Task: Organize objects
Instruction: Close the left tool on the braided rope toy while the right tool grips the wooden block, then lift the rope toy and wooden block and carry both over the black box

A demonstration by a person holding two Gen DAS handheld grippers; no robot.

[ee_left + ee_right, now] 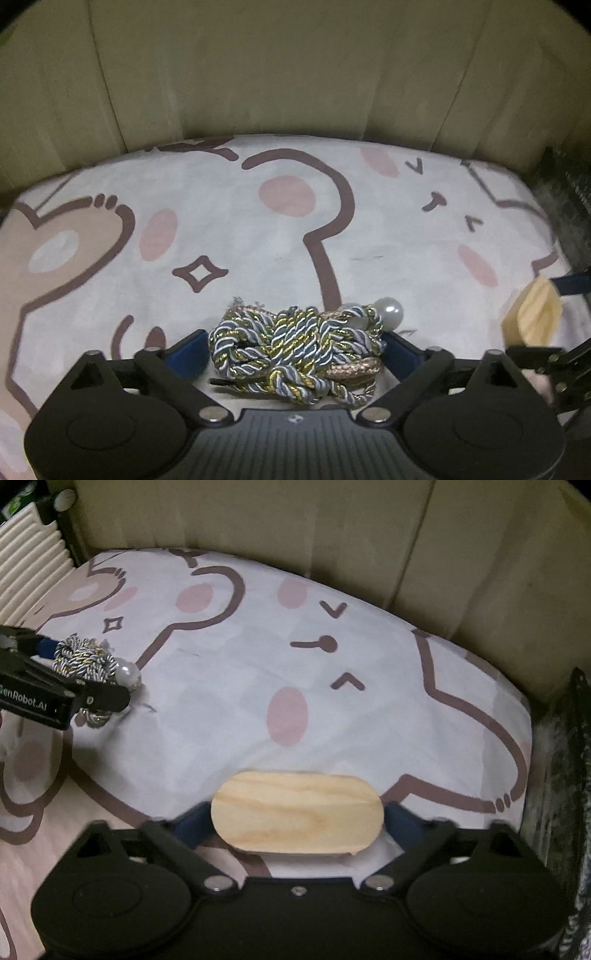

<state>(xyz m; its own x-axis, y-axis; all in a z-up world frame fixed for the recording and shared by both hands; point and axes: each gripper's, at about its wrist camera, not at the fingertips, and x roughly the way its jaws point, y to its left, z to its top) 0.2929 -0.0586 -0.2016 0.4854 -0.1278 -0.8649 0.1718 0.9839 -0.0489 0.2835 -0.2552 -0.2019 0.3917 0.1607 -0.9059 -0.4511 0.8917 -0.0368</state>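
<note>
A bundle of twisted grey, white and gold cord [291, 354] with a pearl bead [389, 312] lies on the cartoon-print sheet [258, 236]. My left gripper [295, 343] straddles it, blue pads [192, 352] touching both ends. The bundle [83, 657] and that gripper [85, 681] also show at the left of the right wrist view. A pale wooden block with rounded ends [297, 812] lies flat on the sheet [332, 716] between the pads of my right gripper [297, 819], which touch its two ends. In the left wrist view the block [532, 314] sits at the right edge.
A beige padded backrest [295, 74] rises behind the sheet. A white ribbed object [26, 572] stands at the far left of the right wrist view. A dark speckled surface [561, 775] borders the sheet's right edge.
</note>
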